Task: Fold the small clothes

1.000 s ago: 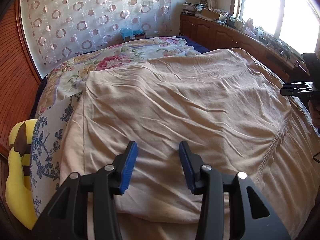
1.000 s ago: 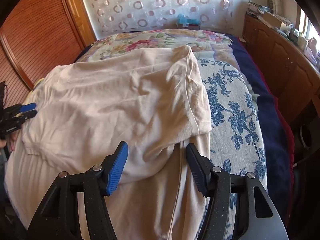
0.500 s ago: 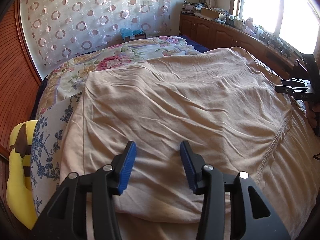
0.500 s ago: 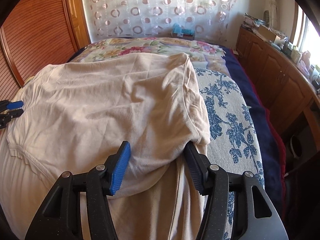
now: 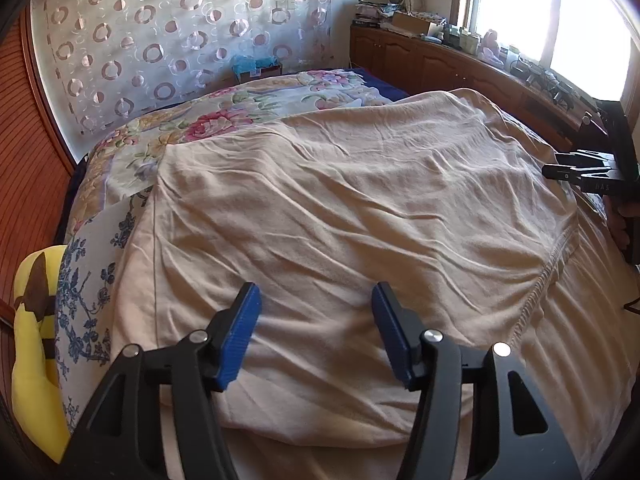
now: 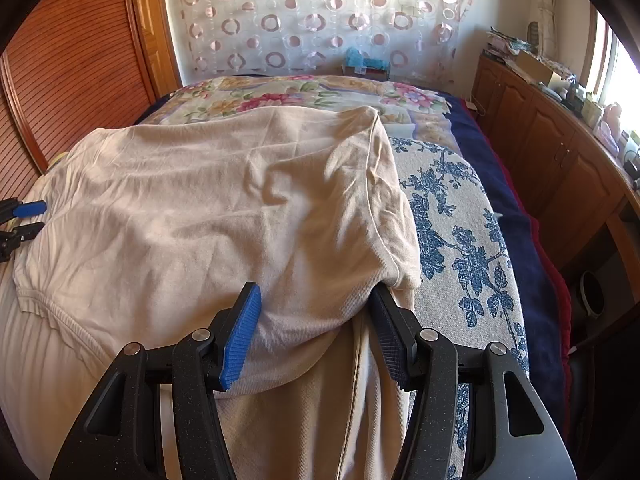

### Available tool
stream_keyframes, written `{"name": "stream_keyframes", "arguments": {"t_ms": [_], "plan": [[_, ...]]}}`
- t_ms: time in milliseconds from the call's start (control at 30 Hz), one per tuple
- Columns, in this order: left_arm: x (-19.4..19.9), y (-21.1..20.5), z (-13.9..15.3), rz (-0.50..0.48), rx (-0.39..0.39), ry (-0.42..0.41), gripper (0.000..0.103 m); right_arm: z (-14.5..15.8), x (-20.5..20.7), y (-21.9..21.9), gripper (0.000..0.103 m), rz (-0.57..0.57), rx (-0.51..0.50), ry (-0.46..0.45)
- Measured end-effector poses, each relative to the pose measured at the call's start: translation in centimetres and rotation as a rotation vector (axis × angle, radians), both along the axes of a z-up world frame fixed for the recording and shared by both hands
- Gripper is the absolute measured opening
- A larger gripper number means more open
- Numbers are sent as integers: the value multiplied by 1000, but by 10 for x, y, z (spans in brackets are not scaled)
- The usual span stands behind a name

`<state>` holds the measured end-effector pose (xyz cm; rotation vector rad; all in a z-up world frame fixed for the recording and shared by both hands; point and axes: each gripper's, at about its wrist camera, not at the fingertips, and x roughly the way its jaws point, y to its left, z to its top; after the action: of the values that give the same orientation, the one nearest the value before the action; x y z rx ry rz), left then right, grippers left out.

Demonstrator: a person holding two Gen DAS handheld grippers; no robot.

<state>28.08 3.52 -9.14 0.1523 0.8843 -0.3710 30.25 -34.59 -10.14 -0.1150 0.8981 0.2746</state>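
A beige garment lies spread and wrinkled on the bed, folded over itself with a stitched hem running across its right part. My left gripper is open and empty, low over the garment's near edge. My right gripper is open and empty over the garment, its right finger beside the folded corner. Each gripper shows at the edge of the other's view: the right one and the left one.
The bed carries a blue-flowered cover and a pink-flowered sheet. A yellow plush toy lies at the bed's left edge. Wooden cabinets run along the right under the window. A wooden wall stands to the left.
My right gripper has moved forward and lower over the garment's folded corner. The left gripper has barely shifted. Both stay open.
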Motion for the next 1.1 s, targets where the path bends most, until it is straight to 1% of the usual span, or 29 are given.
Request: {"name": "stream_keyframes", "arguments": {"t_ms": [133, 233, 400, 500, 600, 667, 800, 900, 1033, 1100], "plan": [[1, 0, 0, 2, 1, -1, 59, 0, 0, 0, 57, 0, 0, 0], [-1, -6, 0, 4, 16, -7, 59, 0, 0, 1, 57, 0, -1, 0], [-3, -3, 1, 15, 4, 5, 59, 0, 0, 1, 57, 0, 0, 0], [-12, 6, 7, 50, 11, 30, 59, 0, 0, 1, 57, -1, 0, 0], [-33, 18, 19, 82, 2, -12, 59, 0, -1, 1, 57, 0, -1, 0], [-46, 27, 25, 120, 0, -25, 59, 0, -1, 1, 57, 0, -1, 0], [-62, 47, 23, 193, -53, 6, 59, 0, -1, 1, 57, 0, -1, -1], [-68, 54, 17, 213, -91, 27, 59, 0, -1, 1, 57, 0, -1, 0], [-61, 56, 9, 217, -136, 64, 59, 0, -1, 1, 57, 0, -2, -1], [-53, 57, 5, 238, -151, 89, 59, 0, -1, 1, 57, -1, -2, -1]]}}
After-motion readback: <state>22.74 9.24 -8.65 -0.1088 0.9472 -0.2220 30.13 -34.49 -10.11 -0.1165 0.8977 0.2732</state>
